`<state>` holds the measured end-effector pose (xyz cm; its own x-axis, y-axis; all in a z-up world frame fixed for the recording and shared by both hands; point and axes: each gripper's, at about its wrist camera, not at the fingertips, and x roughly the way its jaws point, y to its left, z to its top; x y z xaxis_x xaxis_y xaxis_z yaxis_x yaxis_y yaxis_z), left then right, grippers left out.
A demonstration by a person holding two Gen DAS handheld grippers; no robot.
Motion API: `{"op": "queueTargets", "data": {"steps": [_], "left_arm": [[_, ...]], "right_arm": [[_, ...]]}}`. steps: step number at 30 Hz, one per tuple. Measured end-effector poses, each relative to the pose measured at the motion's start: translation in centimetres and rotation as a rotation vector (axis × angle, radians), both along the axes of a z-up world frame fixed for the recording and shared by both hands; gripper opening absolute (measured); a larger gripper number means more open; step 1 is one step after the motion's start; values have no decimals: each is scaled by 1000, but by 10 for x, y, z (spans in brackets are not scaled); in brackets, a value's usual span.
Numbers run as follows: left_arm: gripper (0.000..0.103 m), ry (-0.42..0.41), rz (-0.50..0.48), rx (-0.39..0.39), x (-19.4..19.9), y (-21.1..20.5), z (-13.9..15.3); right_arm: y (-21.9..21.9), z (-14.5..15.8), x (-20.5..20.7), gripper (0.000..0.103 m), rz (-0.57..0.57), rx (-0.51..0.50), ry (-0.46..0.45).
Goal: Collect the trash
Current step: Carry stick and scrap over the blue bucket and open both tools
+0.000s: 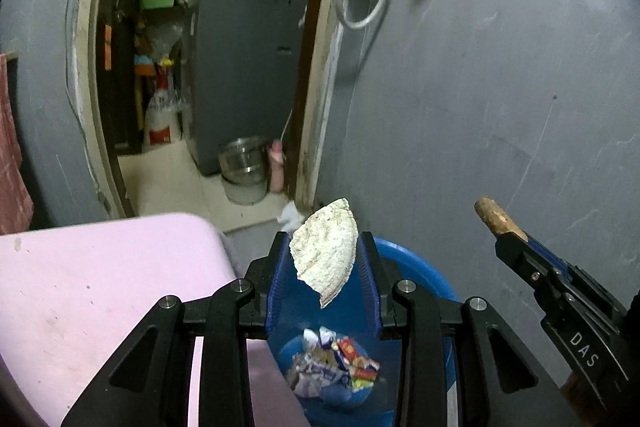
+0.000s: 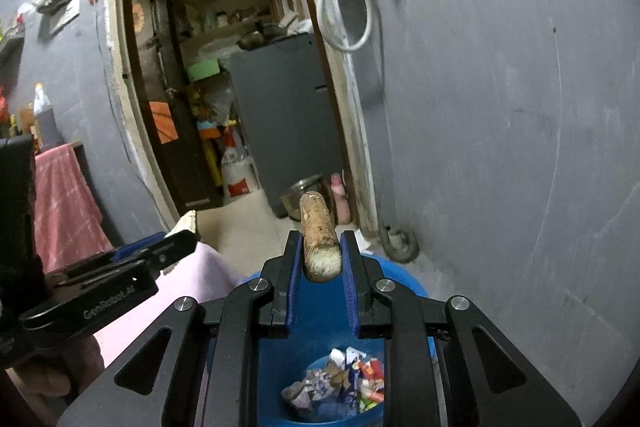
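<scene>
Two grippers hang over a blue bin (image 1: 416, 267) already holding crumpled wrappers (image 1: 336, 363). The left gripper (image 1: 325, 259) is clamped on a pale, stiff, likely brittle shell-like scrap (image 1: 325, 251), held across its middle; the right gripper (image 2: 320, 259) pinches a light, rigid corn cob (image 2: 317, 231). A pink desk (image 1: 80, 287) crowds the bin's left side.

A pale curved shell-like scrap (image 1: 324, 251) and a brown stubby stick (image 2: 318, 239) sit mid-frame above the blue bin (image 1: 416, 267) holding crumpled wrappers (image 1: 336, 363).
</scene>
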<state>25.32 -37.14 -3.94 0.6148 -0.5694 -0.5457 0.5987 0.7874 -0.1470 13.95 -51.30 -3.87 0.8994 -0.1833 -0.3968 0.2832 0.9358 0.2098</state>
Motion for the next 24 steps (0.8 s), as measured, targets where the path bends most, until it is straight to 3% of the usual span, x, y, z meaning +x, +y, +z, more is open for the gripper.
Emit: {"op": "queueTargets", "data": {"steps": [8,11,13,19,24], "left_arm": [[30,143,-2,71,17,-16,-28],[31,190,-5,86,21,-17,-37],[36,207,-1,79,22,-15,-40],[40,210,3,28,21,-4,-35],[52,161,23,-47,14,15,-13]], "right_arm": [[-9,-15,15,19,2,57,75],[-12,-20,18,31,5,80,98],[-13,-22,17,33,8,89,98],[-14,-19,12,33,3,87,91],[-10,-4,2,34,0,71,59]]}}
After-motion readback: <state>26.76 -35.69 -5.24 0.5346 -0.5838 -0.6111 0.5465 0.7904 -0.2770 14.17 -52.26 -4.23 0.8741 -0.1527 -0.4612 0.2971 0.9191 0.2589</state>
